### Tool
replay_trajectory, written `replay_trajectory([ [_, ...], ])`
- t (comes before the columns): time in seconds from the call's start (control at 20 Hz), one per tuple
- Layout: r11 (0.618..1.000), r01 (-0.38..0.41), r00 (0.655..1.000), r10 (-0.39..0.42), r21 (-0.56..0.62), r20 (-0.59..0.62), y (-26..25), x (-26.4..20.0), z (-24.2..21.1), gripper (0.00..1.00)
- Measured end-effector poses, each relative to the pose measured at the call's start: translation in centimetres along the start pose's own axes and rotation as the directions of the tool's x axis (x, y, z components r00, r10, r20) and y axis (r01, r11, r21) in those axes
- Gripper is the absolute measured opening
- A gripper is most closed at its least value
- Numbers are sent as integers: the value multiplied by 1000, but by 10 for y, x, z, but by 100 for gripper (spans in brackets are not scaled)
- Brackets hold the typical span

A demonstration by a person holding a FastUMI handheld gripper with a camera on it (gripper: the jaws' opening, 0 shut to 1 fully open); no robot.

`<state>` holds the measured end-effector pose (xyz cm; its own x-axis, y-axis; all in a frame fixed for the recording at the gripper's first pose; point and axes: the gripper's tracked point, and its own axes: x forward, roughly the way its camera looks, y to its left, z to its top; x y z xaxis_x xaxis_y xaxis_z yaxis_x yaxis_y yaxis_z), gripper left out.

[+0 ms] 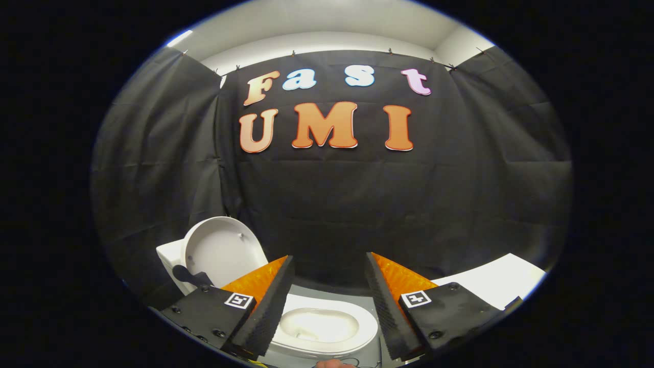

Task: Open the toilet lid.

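The gripper (329, 263) had its jaws apart, holding nothing. The toilet lid (220, 250) stood raised upright at 10 o'clock from the jaws, against the tank (168, 255). The open toilet bowl (322, 327) lay between the 2 fingers.

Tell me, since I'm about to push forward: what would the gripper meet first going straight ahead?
Probably the black cloth wall. The gripper is open, its fingers holding nothing; the toilet bowl sits below the line and the raised lid off to one side. Depth is unclear.
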<state>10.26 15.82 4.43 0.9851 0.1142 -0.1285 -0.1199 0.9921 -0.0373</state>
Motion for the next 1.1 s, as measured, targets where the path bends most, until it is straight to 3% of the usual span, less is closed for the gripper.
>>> replay_trajectory([
  [0.25,990,138,990,-137,-44,24,-88,-28,-24,90],
  [0.45,981,193,981,-193,-14,-19,-128,-49,-55,90],
  [0.7,982,189,981,-188,4,-47,-143,-64,-82,90],
  [1.1,943,330,944,-329,48,-21,-188,-78,-101,90],
])
